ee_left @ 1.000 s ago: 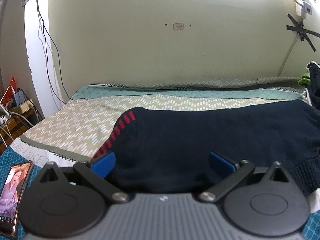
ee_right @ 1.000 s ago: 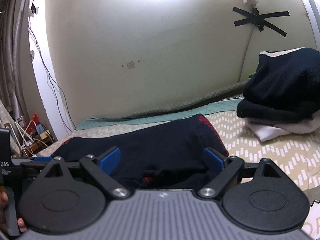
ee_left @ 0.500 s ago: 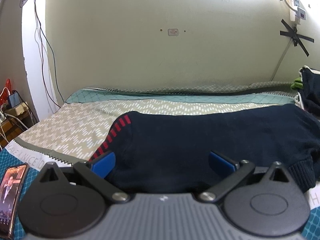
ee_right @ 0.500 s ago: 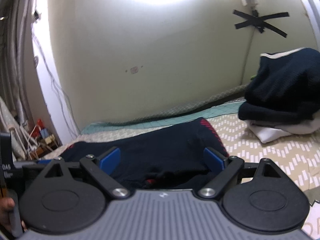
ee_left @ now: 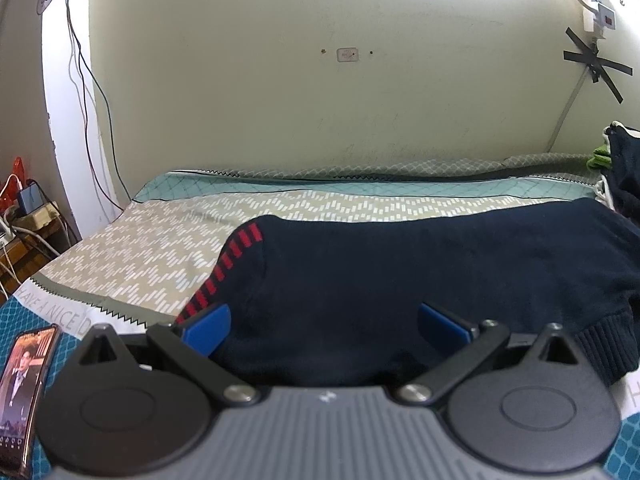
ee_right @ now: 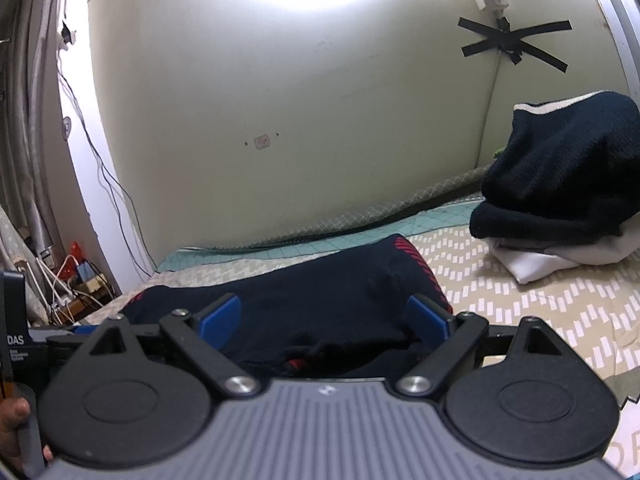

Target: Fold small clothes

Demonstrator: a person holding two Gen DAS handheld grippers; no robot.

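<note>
Dark navy knit sweater (ee_left: pixel 420 280), lower centre of both wrist views: matt, soft cloth with a ribbed hem and red woven dashes along one seam. Bedsheet (ee_left: pixel 160 248) beneath it: thin printed cloth, matt, lightly creased. Left gripper (ee_left: pixel 324 326) and right gripper (ee_right: pixel 323 317): matt black plastic arms, ridged grey plastic body, bright metal pivot pins, smooth blue finger pads (ee_left: pixel 206 328). Phone (ee_left: pixel 24 376), lower left: glossy glass screen. Wall (ee_left: pixel 320 100): matt painted plaster, scuffed. Folded pile (ee_right: pixel 560 184), right: fuzzy dark knit over smooth white cloth.
</note>
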